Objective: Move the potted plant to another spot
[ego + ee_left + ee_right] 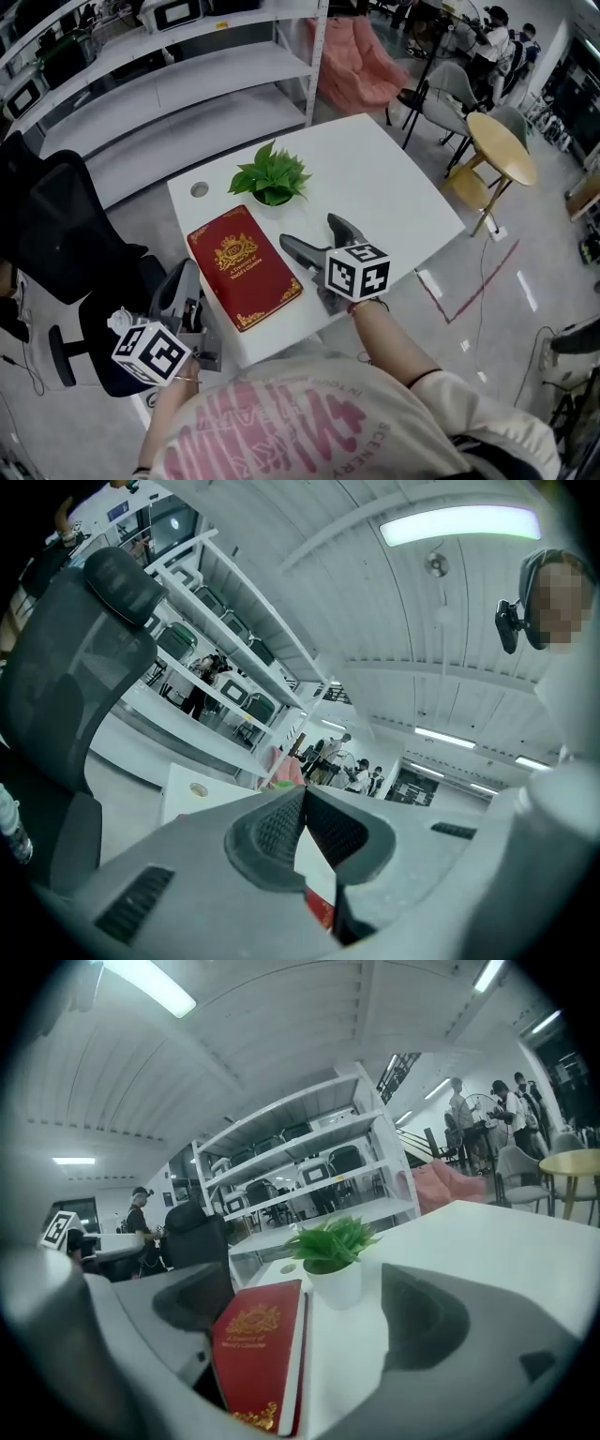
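A small potted plant (272,178) with green leaves in a white pot stands near the far middle of the white table (394,192). In the right gripper view the potted plant (335,1258) sits straight ahead, a short way beyond the jaws. My right gripper (311,233) hovers open over the table just in front of the plant, holding nothing. My right gripper (309,1321) has its jaws wide apart. My left gripper (187,277) hangs off the table's left front edge, shut and empty. My left gripper (303,799) shows its pads touching at the tips.
A red hardcover book (244,265) lies left of the right gripper, and the book (256,1352) lies partly between its jaws. A cable hole (199,189) is at the table's far left. A black office chair (61,253) stands left, shelving (187,75) behind, a round wooden table (502,145) right.
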The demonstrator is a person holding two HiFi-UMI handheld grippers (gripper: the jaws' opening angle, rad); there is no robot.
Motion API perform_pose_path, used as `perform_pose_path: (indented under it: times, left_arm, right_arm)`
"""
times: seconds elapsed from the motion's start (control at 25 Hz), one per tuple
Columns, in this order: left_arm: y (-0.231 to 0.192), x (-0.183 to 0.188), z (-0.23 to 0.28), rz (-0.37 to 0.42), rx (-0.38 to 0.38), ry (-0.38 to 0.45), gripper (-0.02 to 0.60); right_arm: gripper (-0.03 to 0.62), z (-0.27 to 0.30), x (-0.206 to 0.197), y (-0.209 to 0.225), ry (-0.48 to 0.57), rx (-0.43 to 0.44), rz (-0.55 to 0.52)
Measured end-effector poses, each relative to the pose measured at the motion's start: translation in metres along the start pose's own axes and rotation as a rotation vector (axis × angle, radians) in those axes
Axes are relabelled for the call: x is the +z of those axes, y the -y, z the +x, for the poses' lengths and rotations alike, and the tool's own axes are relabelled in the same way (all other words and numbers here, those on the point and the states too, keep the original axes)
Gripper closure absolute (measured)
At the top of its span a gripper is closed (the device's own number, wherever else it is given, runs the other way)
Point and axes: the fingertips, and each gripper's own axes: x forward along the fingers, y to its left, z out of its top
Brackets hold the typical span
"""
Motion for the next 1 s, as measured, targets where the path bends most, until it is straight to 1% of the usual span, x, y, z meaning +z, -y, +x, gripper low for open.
perform_pose_path:
  times: [0.16, 0.28, 0.36, 0.48, 0.64, 0.76, 0.84, 0.88, 1.0]
  left_arm:
    - [0.011, -0.002, -0.008, 0.025, -0.043, -0.005, 0.578]
    - [0.015, -0.006, -0.019, 0.040, -0.056, -0.015, 0.578]
    - [0.014, -0.008, -0.028, 0.037, -0.055, -0.017, 0.578]
    - [0.013, -0.012, -0.040, 0.022, -0.053, -0.012, 0.578]
    - [0.012, -0.024, -0.048, 0.000, -0.045, -0.016, 0.578]
    - [0.009, -0.032, -0.051, -0.036, -0.023, -0.021, 0.578]
    - [0.010, -0.036, -0.052, -0.051, -0.019, -0.027, 0.578]
    - [0.011, -0.037, -0.053, -0.051, -0.018, -0.029, 0.578]
    - [0.018, -0.040, -0.054, -0.041, -0.021, -0.033, 0.578]
  right_arm:
    - [0.057, -0.018, -0.003, -0.012, 0.024, -0.005, 0.021]
    - [0.073, -0.031, -0.009, -0.021, 0.030, -0.016, 0.015]
    - [0.089, -0.038, -0.013, -0.027, 0.031, -0.023, 0.017]
    - [0.094, -0.045, -0.023, -0.034, 0.019, -0.026, 0.013]
    - [0.103, -0.054, -0.037, -0.046, -0.023, -0.013, -0.023]
    - [0.145, -0.060, -0.043, -0.051, -0.050, -0.002, -0.065]
    - [0.183, -0.063, -0.043, -0.048, -0.046, -0.012, -0.064]
    - [0.205, -0.064, -0.042, -0.045, -0.039, -0.021, -0.050]
    - [0.239, -0.066, -0.037, -0.035, -0.011, -0.047, 0.027]
